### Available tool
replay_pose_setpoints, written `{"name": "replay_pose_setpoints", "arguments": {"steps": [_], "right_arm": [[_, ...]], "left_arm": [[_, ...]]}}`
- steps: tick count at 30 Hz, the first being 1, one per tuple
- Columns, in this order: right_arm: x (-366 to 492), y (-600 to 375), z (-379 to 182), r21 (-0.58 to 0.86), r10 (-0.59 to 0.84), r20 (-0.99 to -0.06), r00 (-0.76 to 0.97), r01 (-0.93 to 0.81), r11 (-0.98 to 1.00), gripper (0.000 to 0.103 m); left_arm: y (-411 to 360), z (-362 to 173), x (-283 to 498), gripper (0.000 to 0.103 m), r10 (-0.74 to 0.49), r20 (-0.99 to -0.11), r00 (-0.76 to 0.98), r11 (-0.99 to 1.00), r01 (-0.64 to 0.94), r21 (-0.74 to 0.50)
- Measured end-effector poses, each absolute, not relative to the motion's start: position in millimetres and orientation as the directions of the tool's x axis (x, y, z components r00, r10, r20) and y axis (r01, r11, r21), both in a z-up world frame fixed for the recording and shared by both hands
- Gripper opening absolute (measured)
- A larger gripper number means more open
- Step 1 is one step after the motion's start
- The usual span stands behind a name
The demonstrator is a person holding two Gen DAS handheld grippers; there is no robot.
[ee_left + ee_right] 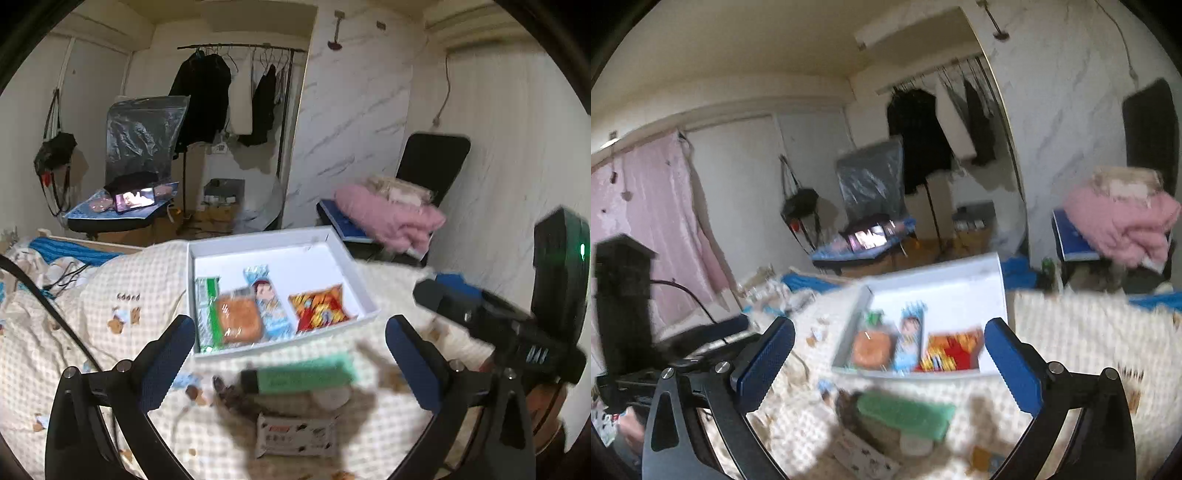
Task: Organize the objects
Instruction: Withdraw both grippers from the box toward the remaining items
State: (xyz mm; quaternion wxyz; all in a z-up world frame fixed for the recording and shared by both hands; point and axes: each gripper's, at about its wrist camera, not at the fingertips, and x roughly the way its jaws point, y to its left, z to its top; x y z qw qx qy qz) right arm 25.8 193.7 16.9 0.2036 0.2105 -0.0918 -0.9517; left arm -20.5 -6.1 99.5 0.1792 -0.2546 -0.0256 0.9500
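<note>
White box sits on the checked bedspread, far side of the heap, already loaded: green-and-white packet along its left wall, round orange pastry pack overlapping it, blue cartoon wrapper in the middle, red-yellow snack bag apart to the right with bare floor behind it. Still loose on the quilt, nearer than the box: green packet lying crosswise atop a brownish pile, small white carton below it; both blurred, so what lies beneath the green one cannot be told. Left gripper spread to its widest, nothing between the blue pads, green packet roughly centred in the gap but not touched. Right gripper likewise at full spread and empty, framing the near rim of the box and the same green packet. Risks, as judged: both tools aim at one small heap and stand close, the right one showing at the edge of the left view, so reaching together could knock housings or push the packet away. Bedding is soft and rumpled; a downward press may sink the item rather than pinch it, or catch a fold of cloth along with it. Packet rests on other things, so lifting it may drag or scatter them. Box is light and on a yielding surface near the bed's edge; a nudge on its near rim could tip or slide it. Left side is crowded; dropping more there may ride up over the wall
</note>
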Motion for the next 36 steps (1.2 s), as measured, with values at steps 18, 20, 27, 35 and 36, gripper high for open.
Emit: {"name": "replay_pose_setpoints", "arguments": {"steps": [18, 20, 27, 35, 36], "right_arm": [[20, 182, -59, 0.305, -0.492, -0.439, -0.752, 0.391, -0.868, 0.103], [22, 178, -63, 0.275, -0.486, -0.445, -0.752, 0.402, -0.873, 0.103], [22, 183, -70, 0.318, -0.507, -0.438, -0.742, 0.400, -0.860, 0.103], [16, 189, -79, 0.353, -0.507, -0.447, -0.737, 0.376, -0.857, 0.103], [16, 190, -80, 0.354, -0.506, -0.447, -0.738, 0.374, -0.857, 0.103]], "left_arm": [[-4, -3, -44, 0.103, 0.358, -0.637, -0.683, -0.933, -0.241, -0.266], [-4, -8, -44, 0.103, 0.367, -0.644, -0.671, -0.930, -0.240, -0.280], [5, -16, -45, 0.103, 0.354, -0.683, -0.639, -0.935, -0.244, -0.256], [8, -25, -49, 0.103, 0.354, -0.710, -0.609, -0.935, -0.241, -0.259], [8, -25, -49, 0.103, 0.354, -0.711, -0.607, -0.935, -0.241, -0.260]]}}
